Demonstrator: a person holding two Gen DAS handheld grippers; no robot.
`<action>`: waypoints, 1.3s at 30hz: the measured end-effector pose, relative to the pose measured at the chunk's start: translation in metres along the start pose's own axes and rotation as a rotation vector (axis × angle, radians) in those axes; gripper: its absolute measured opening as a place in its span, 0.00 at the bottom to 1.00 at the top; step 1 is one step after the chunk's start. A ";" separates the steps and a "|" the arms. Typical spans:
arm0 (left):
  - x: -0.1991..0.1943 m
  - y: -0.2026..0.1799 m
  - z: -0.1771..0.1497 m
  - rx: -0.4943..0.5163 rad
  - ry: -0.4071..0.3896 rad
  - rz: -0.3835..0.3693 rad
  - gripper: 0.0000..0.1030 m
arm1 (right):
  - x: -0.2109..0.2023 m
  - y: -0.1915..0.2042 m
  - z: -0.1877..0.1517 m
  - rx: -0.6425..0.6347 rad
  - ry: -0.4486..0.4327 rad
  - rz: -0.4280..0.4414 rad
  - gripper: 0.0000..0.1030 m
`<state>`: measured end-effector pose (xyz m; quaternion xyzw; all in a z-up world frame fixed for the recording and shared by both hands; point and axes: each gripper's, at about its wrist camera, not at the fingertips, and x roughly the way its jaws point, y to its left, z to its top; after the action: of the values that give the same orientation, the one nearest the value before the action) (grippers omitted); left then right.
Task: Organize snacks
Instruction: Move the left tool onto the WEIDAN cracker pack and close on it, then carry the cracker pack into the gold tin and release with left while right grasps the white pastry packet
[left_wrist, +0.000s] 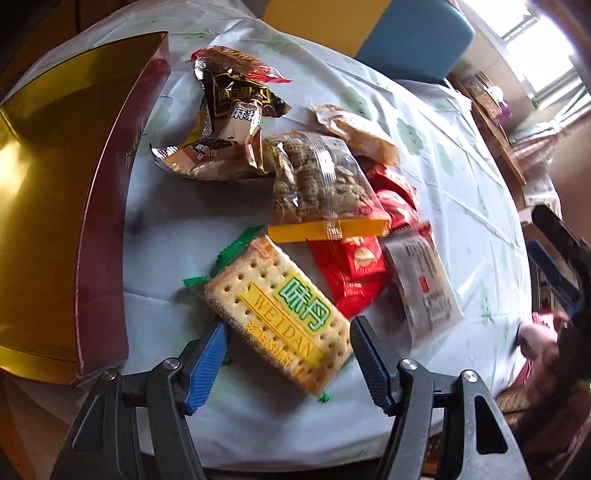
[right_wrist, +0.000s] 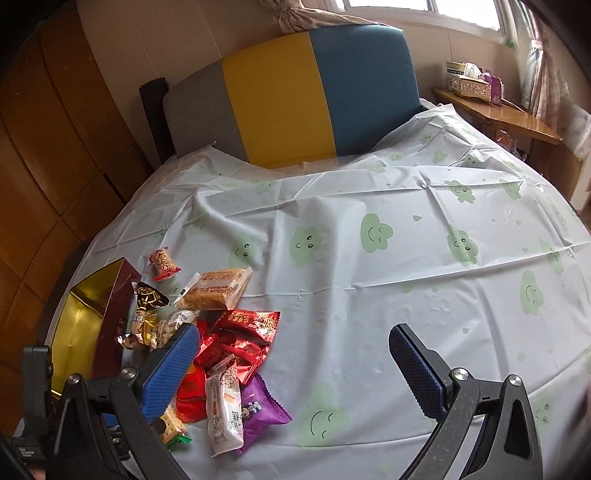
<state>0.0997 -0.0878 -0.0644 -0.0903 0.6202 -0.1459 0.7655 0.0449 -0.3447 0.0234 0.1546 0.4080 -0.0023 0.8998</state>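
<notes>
A heap of wrapped snacks lies on the cloth just beside an open box (left_wrist: 55, 206) with a gold inside and dark red walls, at the heap's nine o'clock. Nearest, at six o'clock, a cracker pack (left_wrist: 280, 317) lies flat and askew, green-ended. A clear bag of peanuts (left_wrist: 321, 181) sits mid-heap over red packets (left_wrist: 354, 273). Brown wrappers (left_wrist: 229, 125) lie at twelve o'clock, a white packet (left_wrist: 424, 277) at three.
</notes>
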 end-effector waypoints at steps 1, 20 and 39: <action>0.002 -0.001 0.002 -0.006 -0.009 0.007 0.65 | 0.000 0.001 0.000 -0.005 0.000 0.002 1.00; -0.005 -0.022 0.000 0.200 -0.125 0.158 0.52 | 0.011 0.007 -0.006 -0.060 0.059 -0.033 1.00; -0.003 -0.023 -0.025 0.298 -0.173 0.144 0.50 | 0.023 0.053 -0.027 -0.292 0.158 0.084 0.81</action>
<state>0.0724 -0.1080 -0.0599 0.0565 0.5282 -0.1728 0.8294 0.0469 -0.2835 0.0043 0.0389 0.4665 0.1069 0.8771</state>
